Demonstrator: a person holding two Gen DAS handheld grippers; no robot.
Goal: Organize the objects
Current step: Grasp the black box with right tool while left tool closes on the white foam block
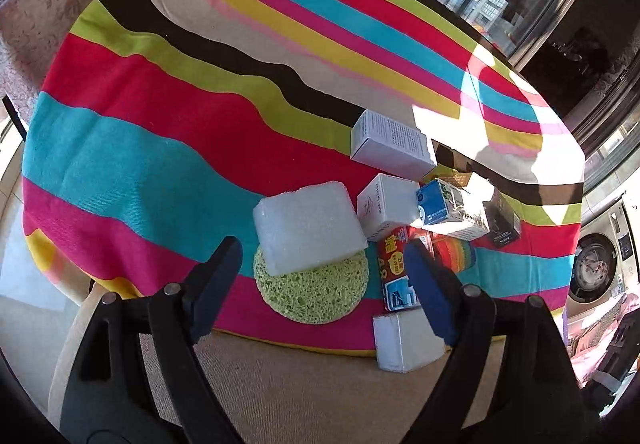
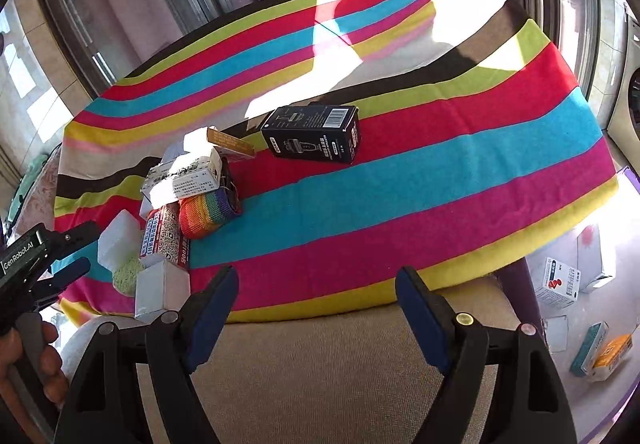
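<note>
Boxes and sponges heaped near the front edge of a striped tablecloth [image 1: 160, 147].

The left gripper [image 1: 324, 284] hangs spread and empty over a white foam block [image 1: 308, 228] lying on a green sponge [image 1: 316, 292], a small white box [image 1: 404, 340] at the edge just beside. The right gripper [image 2: 316, 308] gapes empty at the front edge; the black box [image 2: 316, 139] lies well apart toward the middle. No container shows.

Two grippers [image 1: 324, 280] [image 2: 316, 308], one green sponge [image 1: 316, 294], one white foam block [image 1: 308, 228], one rainbow strap roll [image 2: 208, 213], one black box [image 2: 314, 139]
</note>
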